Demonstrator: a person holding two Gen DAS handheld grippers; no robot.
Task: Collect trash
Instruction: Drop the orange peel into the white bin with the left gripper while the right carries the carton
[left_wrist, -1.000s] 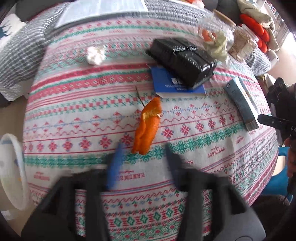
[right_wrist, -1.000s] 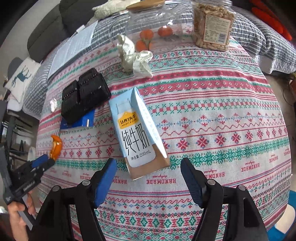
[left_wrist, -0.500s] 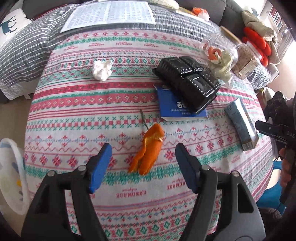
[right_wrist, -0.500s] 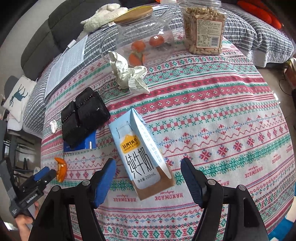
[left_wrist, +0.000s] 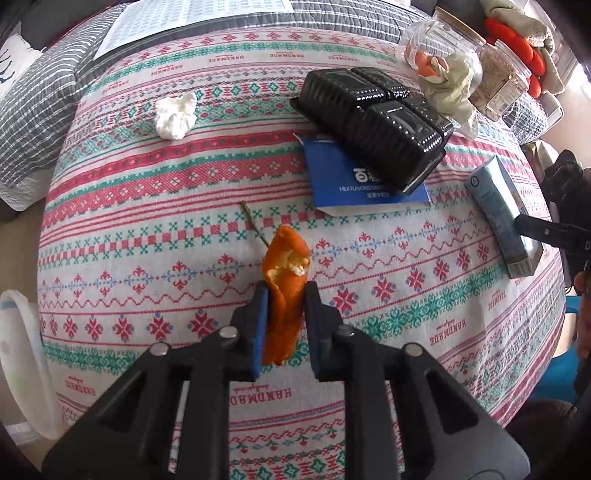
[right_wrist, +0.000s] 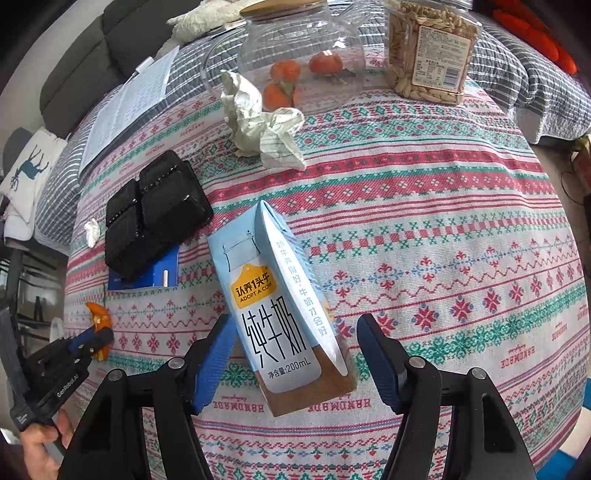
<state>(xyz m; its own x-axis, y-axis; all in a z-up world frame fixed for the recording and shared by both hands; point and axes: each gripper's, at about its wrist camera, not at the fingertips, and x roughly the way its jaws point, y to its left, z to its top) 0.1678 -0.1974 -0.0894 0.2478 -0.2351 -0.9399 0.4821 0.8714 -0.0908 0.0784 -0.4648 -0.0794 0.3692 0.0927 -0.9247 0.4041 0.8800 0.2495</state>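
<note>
An orange peel (left_wrist: 286, 266) lies on the patterned tablecloth (left_wrist: 147, 206), and my left gripper (left_wrist: 284, 306) is shut on its near half, both blue pads pressing its sides. The right wrist view shows the same grip far left, at the peel (right_wrist: 98, 317). A light blue milk carton (right_wrist: 280, 306) lies on its side between the fingers of my right gripper (right_wrist: 295, 325). Those jaws are closing: the left pad is close to the carton, the right pad still stands apart. The carton (left_wrist: 502, 210) also appears at the right in the left wrist view.
A black plastic tray (left_wrist: 373, 122) rests on a blue packet (left_wrist: 354, 184). Nearby are a white tissue (left_wrist: 173, 114), crumpled paper (right_wrist: 262, 125), a clear jar of oranges (right_wrist: 303, 62) and a nut jar (right_wrist: 428, 48). A white bin (left_wrist: 18, 350) stands off the table's left edge.
My left gripper moved forward over the orange peel and shut on it. My right gripper advanced so the milk carton lies deeper between its fingers, which narrowed slightly.
</note>
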